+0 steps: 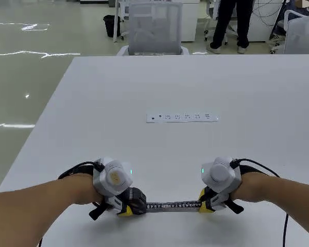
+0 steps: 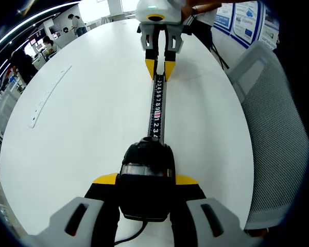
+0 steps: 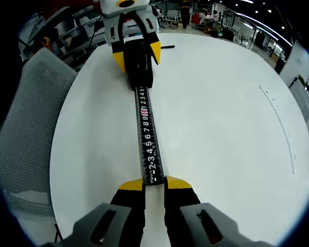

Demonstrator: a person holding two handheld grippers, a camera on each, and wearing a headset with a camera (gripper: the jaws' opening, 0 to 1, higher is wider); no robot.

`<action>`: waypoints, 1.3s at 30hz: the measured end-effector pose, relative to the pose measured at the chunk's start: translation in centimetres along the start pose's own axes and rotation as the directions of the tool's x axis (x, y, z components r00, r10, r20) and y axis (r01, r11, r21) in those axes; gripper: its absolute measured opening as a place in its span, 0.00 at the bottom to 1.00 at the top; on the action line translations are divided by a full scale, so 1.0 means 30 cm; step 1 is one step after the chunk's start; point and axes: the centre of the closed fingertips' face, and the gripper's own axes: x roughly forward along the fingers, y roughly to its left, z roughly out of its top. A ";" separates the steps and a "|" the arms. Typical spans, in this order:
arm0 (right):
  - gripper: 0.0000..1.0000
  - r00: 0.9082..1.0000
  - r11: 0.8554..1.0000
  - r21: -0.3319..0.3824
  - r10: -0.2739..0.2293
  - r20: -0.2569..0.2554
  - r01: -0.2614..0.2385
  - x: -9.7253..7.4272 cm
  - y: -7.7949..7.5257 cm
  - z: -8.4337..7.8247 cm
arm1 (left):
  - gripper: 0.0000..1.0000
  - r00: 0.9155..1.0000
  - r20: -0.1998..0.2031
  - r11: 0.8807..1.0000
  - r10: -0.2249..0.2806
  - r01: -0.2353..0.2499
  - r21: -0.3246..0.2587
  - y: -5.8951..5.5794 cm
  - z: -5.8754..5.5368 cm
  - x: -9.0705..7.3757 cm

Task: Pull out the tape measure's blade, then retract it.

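**Tape measure stretched out between the two grippers, near edge of the desk**

So here's the setup. The left gripper has its jaws clamped on the black tape measure, one yellow-tipped jaw on each side of the body. You can see that really well in the left gripper view, where the case sits squeezed right between the tips.

The blade is pulled partway out and runs in a straight line across to the right gripper. It lies flat just above or on the white desk; I honestly can't tell if it's touching. The right gripper's jaws are closed in on the free end of the blade, pinching the tip between the yellow pads. In the right gripper view the printed digits face up and are easy to read, with one mark in red about halfway along.

The two grippers face each other, well apart, with the blade as the only thing between them. All of it sits close to the person's edge of the desk, forearms coming in from both sides.

Other stuff around: a flush socket strip set into the desk farther out, a grey mesh chair at the far edge, and a person standing on the shiny floor behind it.
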 end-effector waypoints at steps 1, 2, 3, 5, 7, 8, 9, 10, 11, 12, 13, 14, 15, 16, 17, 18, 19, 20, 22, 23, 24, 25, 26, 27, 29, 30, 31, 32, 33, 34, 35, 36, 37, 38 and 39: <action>0.12 1.000 1.000 0.000 -0.001 -0.001 0.001 -0.003 -0.001 -0.003 | 0.33 1.000 0.000 1.000 0.000 0.000 0.001 0.000 0.000 0.000; 0.12 1.000 1.000 0.000 -0.002 -0.001 0.002 -0.004 0.000 -0.005 | 0.33 1.000 -0.001 1.000 0.000 0.000 0.001 0.000 0.000 0.000; 0.12 1.000 1.000 0.000 -0.003 -0.002 0.003 -0.007 0.000 -0.007 | 0.33 1.000 -0.001 1.000 0.000 0.000 0.002 0.000 0.000 0.000; 0.12 1.000 1.000 0.001 -0.004 -0.003 0.004 -0.008 -0.002 -0.013 | 0.33 1.000 -0.001 1.000 0.000 0.000 0.001 0.000 0.000 -0.001; 0.12 1.000 1.000 0.000 -0.005 -0.004 0.005 -0.011 -0.002 -0.017 | 0.33 1.000 -0.001 1.000 0.000 0.000 0.002 0.000 0.000 -0.001; 0.12 1.000 1.000 0.000 -0.005 -0.005 0.005 -0.014 -0.001 -0.019 | 0.33 1.000 -0.002 1.000 0.000 0.000 0.002 0.000 0.000 0.000; 0.12 1.000 1.000 0.000 -0.006 -0.006 0.006 -0.015 -0.001 -0.021 | 0.33 1.000 -0.002 1.000 0.000 0.000 0.002 0.000 0.000 0.000; 0.12 1.000 1.000 0.001 -0.006 -0.006 0.006 -0.016 -0.002 -0.023 | 0.33 1.000 -0.002 1.000 0.000 0.000 0.002 0.000 -0.001 0.000; 0.12 1.000 1.000 0.002 -0.006 -0.007 0.006 -0.016 -0.003 -0.028 | 0.33 1.000 -0.002 1.000 0.000 0.000 0.002 0.000 -0.001 0.000; 0.12 1.000 1.000 0.003 -0.006 -0.008 0.006 -0.018 -0.002 -0.029 | 0.33 1.000 -0.002 1.000 0.000 0.000 0.002 0.000 -0.001 0.000; 0.12 1.000 1.000 0.004 -0.007 -0.008 0.007 -0.021 -0.001 -0.030 | 0.33 1.000 -0.002 1.000 0.000 0.000 0.002 0.000 -0.001 0.000; 0.12 1.000 1.000 0.005 -0.007 -0.008 0.007 -0.021 -0.002 -0.033 | 0.33 1.000 -0.002 1.000 0.000 0.000 0.002 -0.001 -0.001 0.000; 0.12 1.000 1.000 0.006 -0.007 -0.008 0.007 -0.021 -0.004 -0.036 | 0.33 1.000 -0.001 1.000 0.000 0.000 0.001 -0.001 -0.001 0.000; 0.12 1.000 1.000 0.007 -0.007 -0.008 0.007 -0.021 -0.004 -0.039 | 0.33 1.000 -0.001 1.000 0.000 0.000 0.002 -0.001 -0.001 0.000; 0.12 1.000 1.000 0.007 -0.007 -0.009 0.007 -0.022 -0.005 -0.042 | 0.33 1.000 -0.001 1.000 0.000 0.000 0.002 -0.001 -0.001 0.000; 0.12 1.000 1.000 0.008 -0.007 -0.009 0.007 -0.024 -0.005 -0.045 | 0.33 1.000 -0.001 1.000 0.000 0.000 0.001 -0.002 -0.001 0.000; 0.12 1.000 1.000 0.009 -0.007 -0.009 0.007 -0.025 -0.005 -0.047 | 0.33 1.000 -0.001 1.000 0.000 0.000 0.001 -0.002 -0.001 0.000; 0.12 1.000 1.000 0.009 -0.007 -0.009 0.007 -0.026 -0.005 -0.049 | 0.33 1.000 -0.002 1.000 0.000 0.000 0.001 -0.002 -0.001 0.000; 0.12 1.000 1.000 0.010 -0.008 -0.009 0.008 -0.028 -0.007 -0.054 | 0.33 1.000 -0.001 1.000 0.000 0.000 0.001 -0.003 -0.001 0.000; 0.12 1.000 1.000 0.009 -0.008 -0.009 0.008 -0.029 -0.007 -0.057 | 0.33 1.000 -0.001 1.000 0.000 0.000 0.001 -0.003 0.000 0.001; 0.12 1.000 1.000 0.009 -0.008 -0.010 0.008 -0.030 -0.007 -0.058 | 0.33 1.000 -0.001 1.000 0.000 0.000 0.001 -0.003 0.000 0.001; 0.12 1.000 1.000 0.010 -0.009 -0.010 0.009 -0.032 -0.006 -0.059 | 0.33 1.000 -0.001 1.000 -0.001 0.001 0.000 -0.003 -0.001 0.001; 0.12 1.000 1.000 0.011 -0.008 -0.010 0.008 -0.034 -0.006 -0.060 | 0.33 1.000 -0.001 1.000 -0.001 0.001 0.001 -0.003 0.000 0.002; 0.12 1.000 1.000 0.013 -0.008 -0.010 0.008 -0.035 -0.006 -0.062 | 0.33 1.000 -0.001 1.000 -0.001 0.001 0.001 -0.003 0.000 0.002; 0.12 1.000 1.000 0.014 -0.008 -0.010 0.008 -0.035 -0.008 -0.066 | 0.33 1.000 -0.001 1.000 -0.001 0.001 0.000 -0.003 0.000 0.002; 0.12 1.000 1.000 0.014 -0.008 -0.011 0.008 -0.036 -0.008 -0.067 | 0.33 1.000 -0.001 1.000 -0.001 0.001 0.000 -0.003 0.000 0.002; 0.12 1.000 1.000 0.014 -0.008 -0.011 0.008 -0.038 -0.008 -0.068 | 0.33 1.000 -0.001 1.000 -0.001 0.001 -0.001 -0.003 0.000 0.003; 0.12 1.000 1.000 0.015 -0.008 -0.011 0.008 -0.039 -0.008 -0.069 | 0.33 1.000 -0.001 1.000 -0.001 0.001 -0.001 -0.002 0.000 0.003; 0.12 1.000 1.000 0.016 -0.008 -0.011 0.008 -0.039 -0.008 -0.070 | 0.33 1.000 0.000 1.000 -0.001 0.001 0.000 -0.002 0.000 0.004; 0.12 1.000 1.000 0.016 -0.008 -0.012 0.009 -0.039 -0.009 -0.072 | 0.33 1.000 0.000 1.000 -0.001 0.001 0.000 -0.002 0.000 0.003; 0.12 1.000 1.000 0.016 -0.009 -0.012 0.009 -0.039 -0.010 -0.074 | 0.33 1.000 0.000 1.000 -0.001 0.001 -0.001 -0.002 0.000 0.003; 0.12 1.000 1.000 0.016 -0.009 -0.012 0.010 -0.040 -0.011 -0.076 | 0.33 1.000 0.000 1.000 0.000 0.000 0.000 -0.003 0.000 0.003; 0.12 1.000 1.000 0.016 -0.010 -0.013 0.010 -0.041 -0.011 -0.078 | 0.33 1.000 0.000 1.000 0.000 0.000 0.000 -0.003 0.000 0.003; 0.12 1.000 1.000 0.017 -0.010 -0.013 0.010 -0.042 -0.011 -0.079 | 0.33 1.000 0.000 1.000 0.000 0.000 0.000 -0.002 0.000 0.003; 0.12 1.000 1.000 0.018 -0.011 -0.013 0.011 -0.044 -0.010 -0.080 | 0.33 1.000 -0.001 1.000 0.000 0.000 0.000 -0.002 0.000 0.002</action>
